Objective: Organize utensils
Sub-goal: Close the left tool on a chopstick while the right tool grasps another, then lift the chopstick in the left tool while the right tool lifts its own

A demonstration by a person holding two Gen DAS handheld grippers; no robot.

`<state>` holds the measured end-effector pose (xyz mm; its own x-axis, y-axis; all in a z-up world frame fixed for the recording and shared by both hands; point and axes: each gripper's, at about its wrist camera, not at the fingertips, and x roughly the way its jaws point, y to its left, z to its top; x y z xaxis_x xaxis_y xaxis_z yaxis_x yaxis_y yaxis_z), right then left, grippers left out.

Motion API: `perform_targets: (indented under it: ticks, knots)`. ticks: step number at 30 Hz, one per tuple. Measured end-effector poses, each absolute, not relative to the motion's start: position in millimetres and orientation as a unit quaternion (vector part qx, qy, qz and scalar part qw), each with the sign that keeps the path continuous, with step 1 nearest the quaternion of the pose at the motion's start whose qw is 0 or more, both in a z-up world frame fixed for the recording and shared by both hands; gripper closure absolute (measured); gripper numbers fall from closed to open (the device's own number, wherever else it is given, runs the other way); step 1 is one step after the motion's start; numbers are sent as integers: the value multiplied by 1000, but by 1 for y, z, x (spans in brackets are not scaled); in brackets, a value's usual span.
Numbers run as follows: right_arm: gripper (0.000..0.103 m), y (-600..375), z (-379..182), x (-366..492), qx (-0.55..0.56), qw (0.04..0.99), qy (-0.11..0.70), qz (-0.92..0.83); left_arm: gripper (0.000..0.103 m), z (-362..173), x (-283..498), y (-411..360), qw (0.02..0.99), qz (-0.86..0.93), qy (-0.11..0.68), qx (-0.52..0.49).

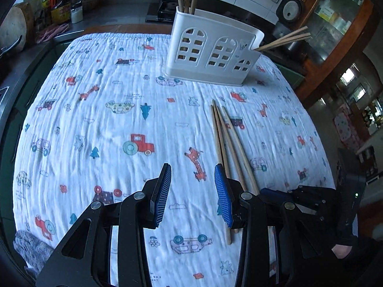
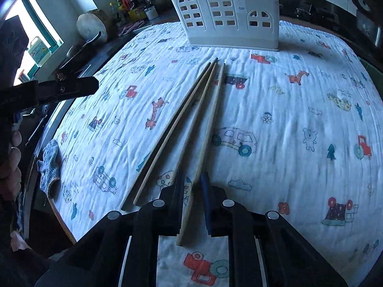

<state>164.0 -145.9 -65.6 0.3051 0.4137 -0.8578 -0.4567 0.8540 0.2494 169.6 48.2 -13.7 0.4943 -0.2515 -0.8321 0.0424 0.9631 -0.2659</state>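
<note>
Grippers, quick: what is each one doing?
Left gripper: open, holding nothing.
Right gripper: nearly closed around one chopstick; firm grip cannot be told.

Overall light: cool, bluish daylight, moderately dim.
Source: window (image 2: 36, 47) at left of right wrist view, blown out white.
Tablecloth (image 1: 107, 119): evenly lit, soft faint shadows in its wrinkles.
Edges: strong fisheye bending, black vignette in corners.
Sharpness: centre crisp; periphery slightly soft, dark cabinet (image 1: 335, 24) murky.
</note>
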Motion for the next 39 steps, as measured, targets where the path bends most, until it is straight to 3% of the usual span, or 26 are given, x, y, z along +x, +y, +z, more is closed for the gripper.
perform_targets:
  ticks: [11, 20, 25, 39]
  knots:
    - [94, -146, -69, 162, -40, 812, 526, 250, 67, -52, 161, 18, 823, -123, 541, -120]
    - [96, -161, -67, 166, -36, 818, 524, 232, 85, -78, 164, 3, 799, -136, 567, -146]
    - [96, -163, -67, 165, -44, 821, 521, 227, 89, -83, 166, 2, 797, -129, 570, -150]
    - [93, -159, -68, 157, -66, 822, 518, 230, 89, -83, 163, -14, 805, -97, 574, -116]
